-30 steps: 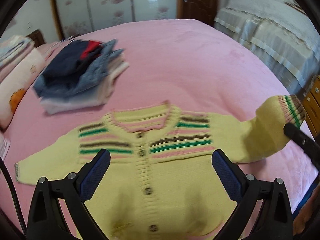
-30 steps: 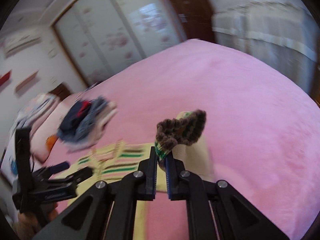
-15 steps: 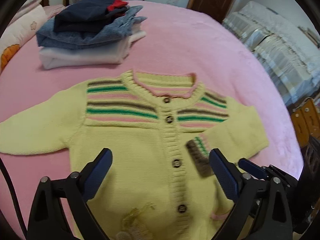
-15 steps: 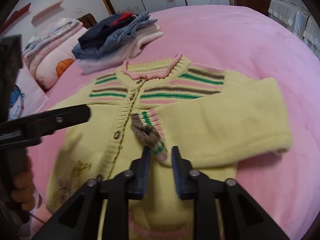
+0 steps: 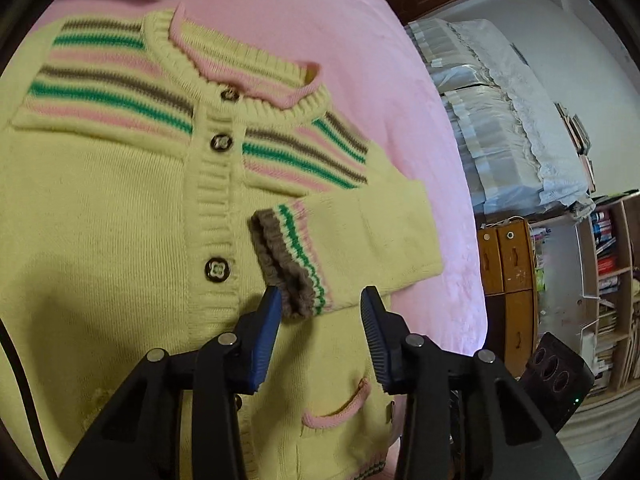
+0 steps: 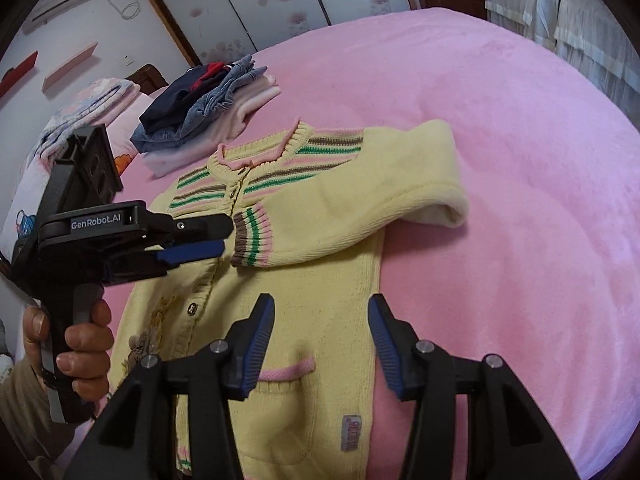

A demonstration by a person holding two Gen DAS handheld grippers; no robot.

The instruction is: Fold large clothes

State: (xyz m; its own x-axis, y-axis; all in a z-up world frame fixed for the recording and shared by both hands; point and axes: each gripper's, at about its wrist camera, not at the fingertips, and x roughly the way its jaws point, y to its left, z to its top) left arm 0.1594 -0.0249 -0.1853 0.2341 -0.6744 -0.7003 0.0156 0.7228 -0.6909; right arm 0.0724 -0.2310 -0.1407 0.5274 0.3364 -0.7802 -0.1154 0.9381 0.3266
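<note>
Cardigan (image 6: 304, 280): yellow, flat on the pink bed (image 6: 500, 128); other sleeve out of view.
Cuff (image 5: 294, 258): striped, folded onto the chest.
Left gripper (image 5: 320, 300): jaws just narrowing, straddling the cuff — contact unclear.
Right gripper (image 6: 322, 308): just widening, empty — above the hem.
Folded pile (image 6: 204, 112): beyond the collar.

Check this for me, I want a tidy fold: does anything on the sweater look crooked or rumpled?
Yes. On the yellow cardigan, the folded-in sleeve lies slanted across the chest, its striped cuff crumpled by the button band, and the fold at the shoulder bulges open instead of lying flat.
</note>
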